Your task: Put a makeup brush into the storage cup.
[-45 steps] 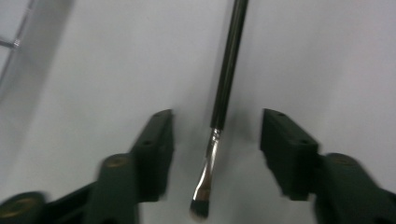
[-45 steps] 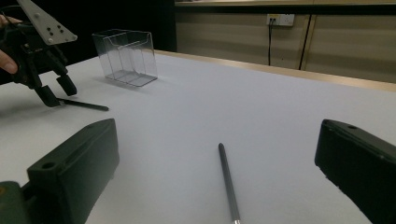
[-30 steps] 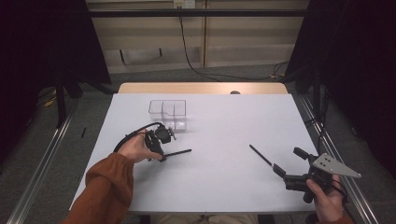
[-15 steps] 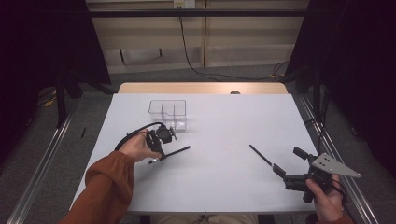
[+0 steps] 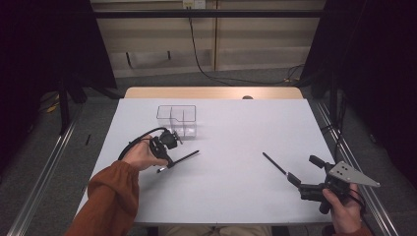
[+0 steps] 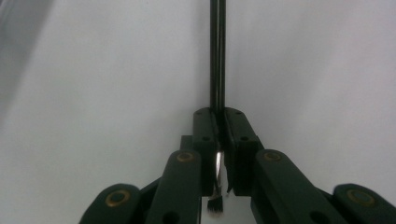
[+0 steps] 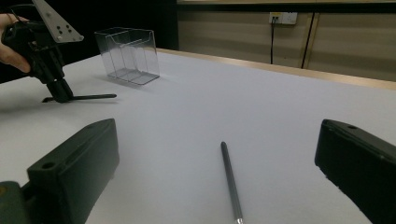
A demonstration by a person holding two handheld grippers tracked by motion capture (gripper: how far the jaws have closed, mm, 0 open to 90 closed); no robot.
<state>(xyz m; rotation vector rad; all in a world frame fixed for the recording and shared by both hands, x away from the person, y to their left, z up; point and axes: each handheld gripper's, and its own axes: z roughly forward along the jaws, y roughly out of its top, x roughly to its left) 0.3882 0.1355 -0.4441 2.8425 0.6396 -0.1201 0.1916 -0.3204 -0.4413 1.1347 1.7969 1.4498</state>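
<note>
Your left gripper [image 5: 166,158] sits low on the left half of the table [image 5: 231,123], its jaws clamped on a thin black pen [image 5: 184,157]. They have just been closing, and the pen is between them. In the left gripper view the pads [image 6: 240,135] squeeze the pen [image 6: 217,56] near its back end, and the long shaft runs straight out ahead over the white surface. From above, the pen lies nearly flat, its free end pointing toward the middle of the table. Just beyond your left hand [image 5: 140,155] stands a clear plastic box [image 5: 178,119] with dividers, close to the gripper but not touching it.

Your right gripper [image 5: 295,181] rests near the table's right front corner with its jaws wide apart and nothing in them. A second pen [image 5: 273,163] lies on the table just ahead of it; in the right gripper view this pen [image 7: 230,179] lies between the two jaws, clear of both. That view also shows your left gripper [image 7: 58,91] and the box [image 7: 127,56] far across the table.
</note>
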